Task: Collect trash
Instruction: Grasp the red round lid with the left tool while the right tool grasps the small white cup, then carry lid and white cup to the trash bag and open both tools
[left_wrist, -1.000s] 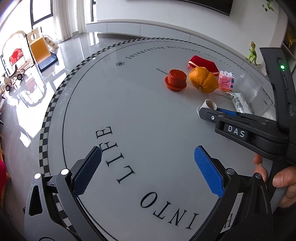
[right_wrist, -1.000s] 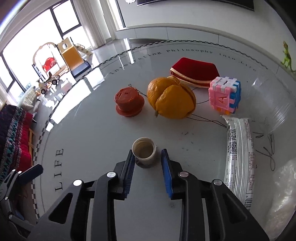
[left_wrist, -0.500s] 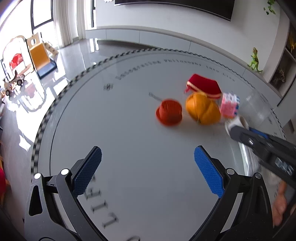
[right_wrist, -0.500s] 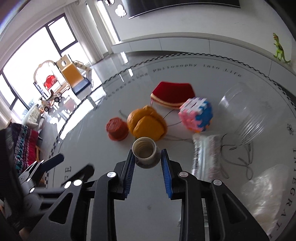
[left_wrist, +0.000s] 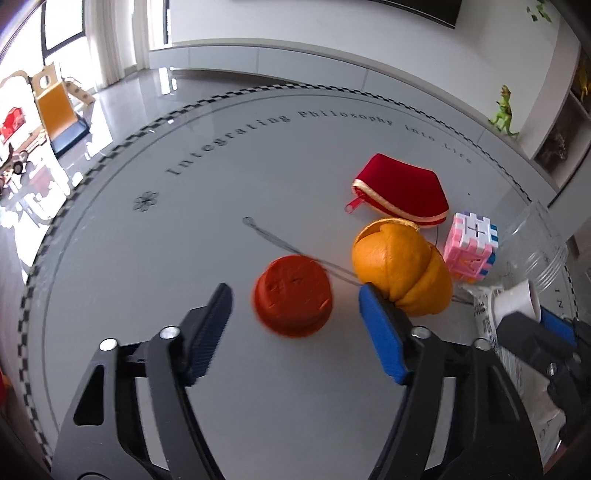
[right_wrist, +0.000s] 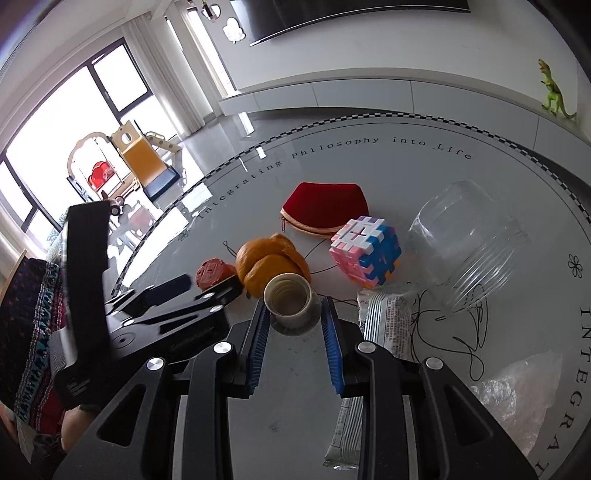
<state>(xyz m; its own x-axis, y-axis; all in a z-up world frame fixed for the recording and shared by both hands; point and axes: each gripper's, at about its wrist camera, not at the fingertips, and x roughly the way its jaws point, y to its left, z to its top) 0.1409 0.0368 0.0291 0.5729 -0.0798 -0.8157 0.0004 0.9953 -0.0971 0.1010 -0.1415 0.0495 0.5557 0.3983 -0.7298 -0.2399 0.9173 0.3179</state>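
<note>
My round grey table (left_wrist: 155, 280) reads "Integrating Philosophy into Life" along its checkered rim. Nearest, my right gripper (right_wrist: 295, 332) clamps a small white cup (right_wrist: 291, 300) between its blue pads. My left gripper (left_wrist: 295, 325) is closing around the red-brown cap (left_wrist: 292, 301), pads not yet touching. Beyond lie orange peel (left_wrist: 402, 271), a printed wrapper (right_wrist: 384, 325) whose text I cannot read, a puzzle cube (right_wrist: 367, 254) and a red pouch (left_wrist: 402, 192).

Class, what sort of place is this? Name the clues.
Probably a home living room: a round printed table, a children's slide by large windows, and a toy dinosaur on a low white ledge.
</note>
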